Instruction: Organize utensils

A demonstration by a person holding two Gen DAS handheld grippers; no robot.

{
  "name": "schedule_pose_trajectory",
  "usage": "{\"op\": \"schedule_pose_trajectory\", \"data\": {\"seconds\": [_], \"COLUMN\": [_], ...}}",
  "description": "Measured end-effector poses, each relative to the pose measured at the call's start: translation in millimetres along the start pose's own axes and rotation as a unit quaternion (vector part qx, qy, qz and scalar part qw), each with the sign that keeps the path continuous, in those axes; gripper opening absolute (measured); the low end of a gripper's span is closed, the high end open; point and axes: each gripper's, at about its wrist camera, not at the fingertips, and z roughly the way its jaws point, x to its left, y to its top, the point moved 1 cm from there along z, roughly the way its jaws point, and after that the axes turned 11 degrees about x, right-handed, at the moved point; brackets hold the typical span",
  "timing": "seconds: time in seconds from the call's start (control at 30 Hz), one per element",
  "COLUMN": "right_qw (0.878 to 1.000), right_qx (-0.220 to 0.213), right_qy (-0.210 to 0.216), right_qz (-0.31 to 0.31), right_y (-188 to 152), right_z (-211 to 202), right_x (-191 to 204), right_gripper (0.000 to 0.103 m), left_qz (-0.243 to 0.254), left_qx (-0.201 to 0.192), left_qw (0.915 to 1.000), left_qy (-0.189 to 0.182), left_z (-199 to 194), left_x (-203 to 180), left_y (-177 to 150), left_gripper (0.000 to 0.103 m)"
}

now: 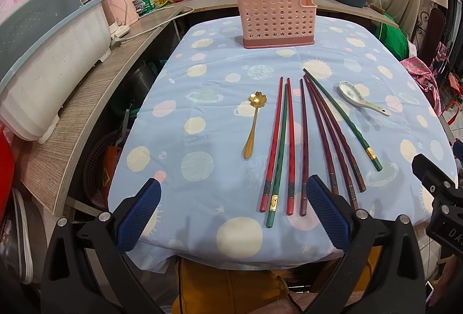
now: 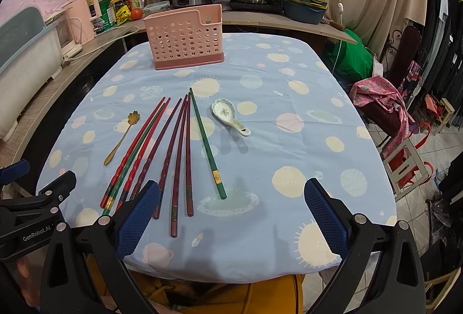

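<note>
Left wrist view: the left gripper hangs spread and empty before chopsticks and a gold spoon; the pink perforated caddy stands well beyond. Right wrist view: the right gripper, likewise spread and empty, faces a ceramic spoon. Touching chopsticks could roll or lift together; the caddy's compartments stay hidden.

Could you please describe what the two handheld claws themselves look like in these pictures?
Both match: the left claw and right claw each have black plastic frames with triangular cut-outs and silver rivets, and blue fingers with a cross-hatched grip texture. White "GenRobot.AI" lettering marks the left claw's body in the right wrist view. No cables show. The person wears something mustard yellow below the table edge.
</note>
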Motion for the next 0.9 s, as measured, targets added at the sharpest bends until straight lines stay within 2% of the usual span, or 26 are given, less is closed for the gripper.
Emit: {"op": "schedule_pose_trajectory", "data": {"seconds": [0.9], "right_qw": [1.0], "right_qx": [0.003], "right_qy": [0.002], "right_qz": [-0.002], "right_y": [0.0], "right_z": [0.6], "right_x": [2.9], "right_gripper": [0.096], "left_qz": [0.0], "left_qx": [0.004], "left_qw": [1.0], "left_qy": [-0.001], "left_z": [0.0], "left_x": [0.6], "left_y": [-1.0], "left_gripper": [0.096]}}
